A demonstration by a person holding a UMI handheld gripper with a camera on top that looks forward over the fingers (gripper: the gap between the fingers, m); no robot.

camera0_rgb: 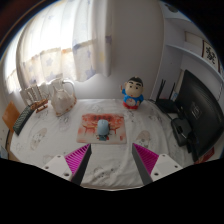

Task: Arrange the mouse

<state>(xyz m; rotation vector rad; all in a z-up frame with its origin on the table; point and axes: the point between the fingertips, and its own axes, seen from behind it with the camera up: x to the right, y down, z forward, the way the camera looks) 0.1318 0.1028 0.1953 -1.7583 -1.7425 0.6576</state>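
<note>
A grey-blue mouse (102, 127) lies on a patterned mouse mat (88, 131) in the middle of a table covered with a white cloth (110, 165). My gripper (112, 160) is open and empty, held above the cloth. Its two fingers with magenta pads (77, 157) stand wide apart, well short of the mouse, which lies beyond them and slightly left of the middle.
A blue and white cartoon doll (132, 92) stands beyond the mat. A dark monitor (200, 112) and a keyboard (180, 130) are at the right. Clear jars (62, 97) and a small rack (40, 100) stand at the far left. Curtains hang behind the table.
</note>
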